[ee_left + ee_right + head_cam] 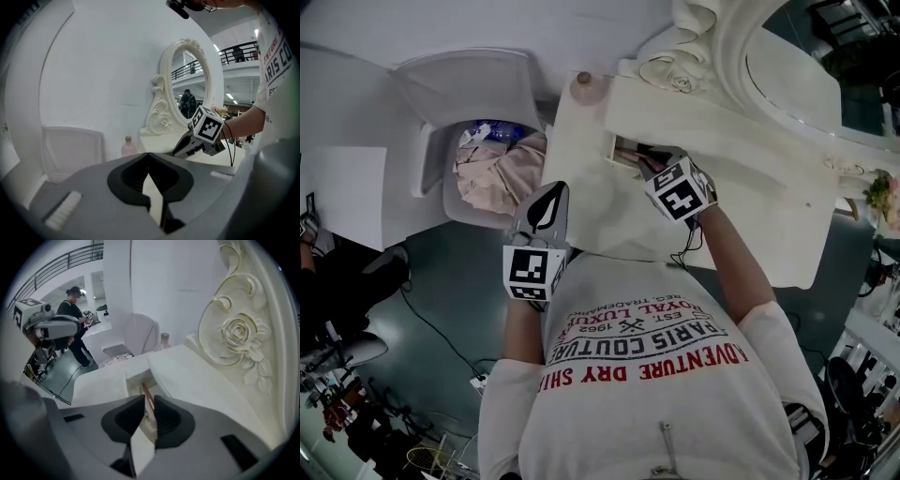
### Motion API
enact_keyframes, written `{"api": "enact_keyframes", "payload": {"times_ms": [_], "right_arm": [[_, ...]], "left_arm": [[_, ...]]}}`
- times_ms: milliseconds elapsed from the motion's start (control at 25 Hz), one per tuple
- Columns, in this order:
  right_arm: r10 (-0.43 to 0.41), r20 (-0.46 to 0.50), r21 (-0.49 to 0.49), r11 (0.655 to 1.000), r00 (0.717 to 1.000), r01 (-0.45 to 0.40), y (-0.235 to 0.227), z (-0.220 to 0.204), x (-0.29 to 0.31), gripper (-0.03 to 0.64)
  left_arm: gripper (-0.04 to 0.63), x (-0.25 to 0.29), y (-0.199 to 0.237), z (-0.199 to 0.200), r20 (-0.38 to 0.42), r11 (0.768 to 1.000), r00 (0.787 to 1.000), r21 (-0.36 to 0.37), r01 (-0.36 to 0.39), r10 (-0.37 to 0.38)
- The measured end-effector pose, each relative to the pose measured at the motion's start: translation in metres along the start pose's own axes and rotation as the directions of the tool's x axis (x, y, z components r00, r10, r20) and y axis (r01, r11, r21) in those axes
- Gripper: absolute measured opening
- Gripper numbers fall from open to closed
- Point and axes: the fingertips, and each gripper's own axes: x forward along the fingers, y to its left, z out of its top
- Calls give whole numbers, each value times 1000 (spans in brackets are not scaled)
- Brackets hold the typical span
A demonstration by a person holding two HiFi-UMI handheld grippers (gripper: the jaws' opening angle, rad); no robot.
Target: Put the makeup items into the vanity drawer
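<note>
The white vanity (750, 211) has its small drawer (624, 150) pulled open. In the right gripper view a thin red pencil (146, 397) lies lengthwise in the drawer (137, 380). My right gripper (644, 162) points down into the drawer; its jaws stand a narrow gap apart (149, 404) just above the pencil, with nothing pressed between them. My left gripper (553, 189) hangs off the vanity's left edge, well clear of the drawer, with its tips meeting (149, 154) and nothing held.
A pale pink bottle (584, 86) stands on the vanity's far left corner. The oval carved mirror (787, 66) rises at the back. A white chair (469, 84) with clothes heaped on it (492, 173) stands left of the vanity. Cables lie on the floor (441, 328).
</note>
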Motion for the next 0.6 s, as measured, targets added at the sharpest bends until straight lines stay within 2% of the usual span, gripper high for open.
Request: {"api": "enact_keyframes", "payload": {"times_ms": [160, 360, 480, 600], "right_arm": [[-14, 43, 61, 998, 999, 11, -2, -2, -17, 55], [-71, 152, 146, 988, 986, 48, -9, -2, -52, 44], [-126, 231, 181, 980, 965, 84, -17, 0, -79, 17], [-193, 315, 204, 970, 929, 132, -26, 2, -109, 11]], "left_arm": [[11, 5, -9, 9, 14, 1000, 1000, 13, 17, -17], [11, 16, -28, 29, 49, 996, 997, 54, 65, -67], [11, 24, -41, 45, 70, 991, 992, 88, 99, -105], [11, 32, -55, 61, 82, 985, 987, 115, 127, -137]]}}
